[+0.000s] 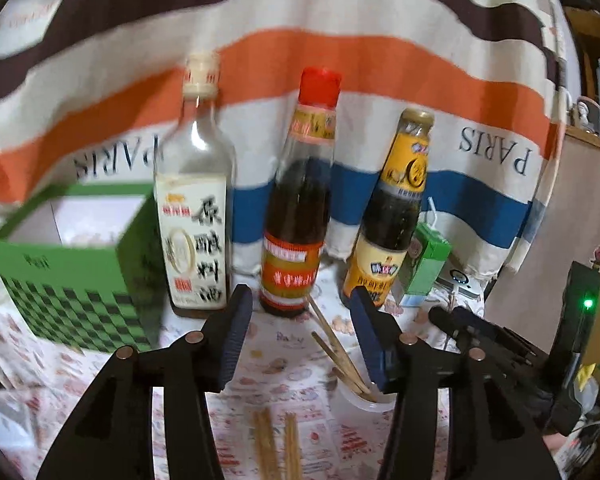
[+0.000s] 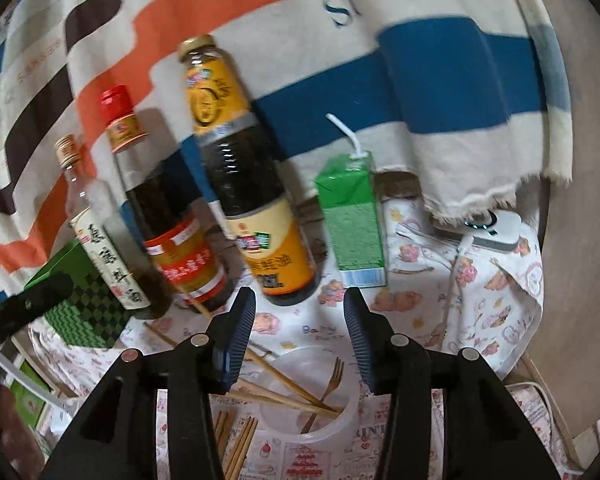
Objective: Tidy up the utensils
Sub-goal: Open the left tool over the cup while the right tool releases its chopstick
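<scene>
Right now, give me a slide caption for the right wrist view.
Open right gripper above a clear plastic cup holding chopsticks and a wooden fork, sauce bottles behind.

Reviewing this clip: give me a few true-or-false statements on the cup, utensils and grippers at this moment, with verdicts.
1. The clear plastic cup holds chopsticks and a wooden fork. True.
2. The right gripper clamps a chopstick. False: its jaws stand apart with nothing between the pads.
3. Some loose chopsticks lie on the tablecloth. True.
4. The left gripper holds the red-capped bottle. False: it is open and apart from the bottle.
</scene>
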Motion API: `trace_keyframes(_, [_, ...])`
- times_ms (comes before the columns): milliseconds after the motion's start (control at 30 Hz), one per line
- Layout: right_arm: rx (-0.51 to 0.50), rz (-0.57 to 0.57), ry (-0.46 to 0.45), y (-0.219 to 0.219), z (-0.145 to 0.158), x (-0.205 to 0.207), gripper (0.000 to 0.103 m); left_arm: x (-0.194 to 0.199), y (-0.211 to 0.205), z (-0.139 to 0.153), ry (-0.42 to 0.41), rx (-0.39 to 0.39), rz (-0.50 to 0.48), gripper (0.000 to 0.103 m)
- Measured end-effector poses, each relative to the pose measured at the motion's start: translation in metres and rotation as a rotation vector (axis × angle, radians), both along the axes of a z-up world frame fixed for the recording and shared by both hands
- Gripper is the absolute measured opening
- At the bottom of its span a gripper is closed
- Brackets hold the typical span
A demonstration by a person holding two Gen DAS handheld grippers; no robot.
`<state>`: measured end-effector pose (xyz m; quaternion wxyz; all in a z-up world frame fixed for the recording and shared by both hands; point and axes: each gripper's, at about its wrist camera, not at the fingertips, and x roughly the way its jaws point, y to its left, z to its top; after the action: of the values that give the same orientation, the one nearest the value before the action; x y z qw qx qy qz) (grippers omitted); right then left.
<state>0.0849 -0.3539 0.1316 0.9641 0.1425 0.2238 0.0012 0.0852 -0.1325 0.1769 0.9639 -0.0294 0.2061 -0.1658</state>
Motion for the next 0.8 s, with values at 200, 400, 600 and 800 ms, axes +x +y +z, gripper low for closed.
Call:
trace_keyframes(200, [-0.071,0.079,-0.008,0.032,0.005,-0.020,0.048,-0.026,0.021,0.011,-0.062,-0.001,0.090,0.071])
trace_keyframes(400, [-0.061,0.117,0.022,0.051,-0.005,-0.048,0.050,-0.076,0.048,-0.009,-0.162,0.052,0.199,0.082])
trace_keyframes(600, [0.009,0.165,-0.004,0.059,-0.029,-0.080,0.052,-0.103,0.085,-0.033,-0.183,-0.027,0.268,0.094])
trace_keyframes(800, [-0.089,0.145,-0.018,0.076,-0.059,-0.066,0.053,-0.084,0.087,-0.075,-0.113,-0.006,0.269,0.102])
